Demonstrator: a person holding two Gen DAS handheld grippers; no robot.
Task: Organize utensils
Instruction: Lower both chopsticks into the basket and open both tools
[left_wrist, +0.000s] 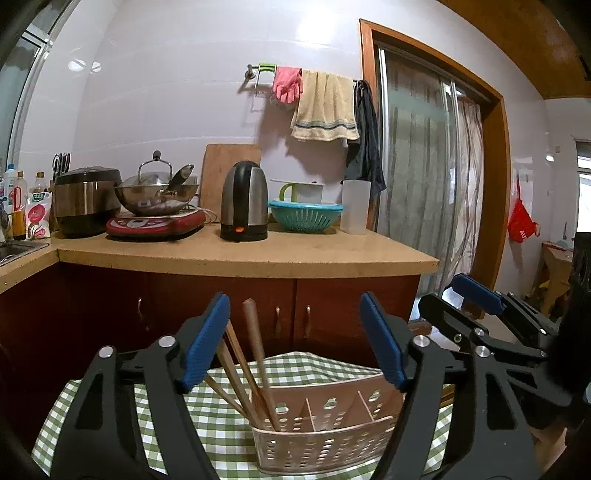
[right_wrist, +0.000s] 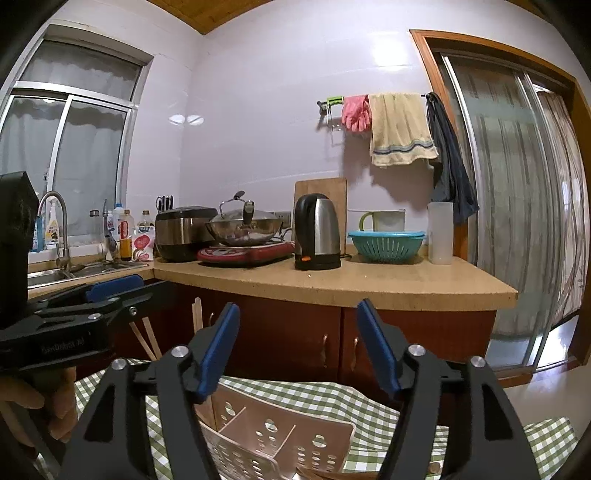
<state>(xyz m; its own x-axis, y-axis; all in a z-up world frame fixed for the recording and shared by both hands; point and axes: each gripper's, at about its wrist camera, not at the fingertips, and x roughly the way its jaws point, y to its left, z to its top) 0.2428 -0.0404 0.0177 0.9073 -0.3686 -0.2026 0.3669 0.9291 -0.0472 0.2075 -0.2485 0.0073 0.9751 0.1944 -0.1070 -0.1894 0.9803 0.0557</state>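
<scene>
- The left gripper is hanging just above the near-left end of the utensil caddy, its blue pads standing wide apart and pressing on nothing.
- The wooden chopsticks are standing tilted in the caddy's leftmost compartment, leaning up and to the left; their upper ends are rising between the left gripper's pads, nearer the left pad, and whether they are touching it cannot be told.
- The caddy is sitting on the green checked tablecloth, with its two other visible compartments showing only perforated walls.
- The right gripper is hovering beside the left one, over the caddy's right part, its jaws likewise spread with only air between them.
- In the right wrist view a hand is gripping the left gripper's handle at the left edge of the frame.
- The two grippers are sitting close side by side, leaving little room between them.
- Beyond the tablecloth's far edge a gap of open space is running up to the red cabinet doors.
- The countertop edge is overhanging those doors, well above the grippers' tips.
- To the right, the floor beside the sliding glass door is lying open.
</scene>
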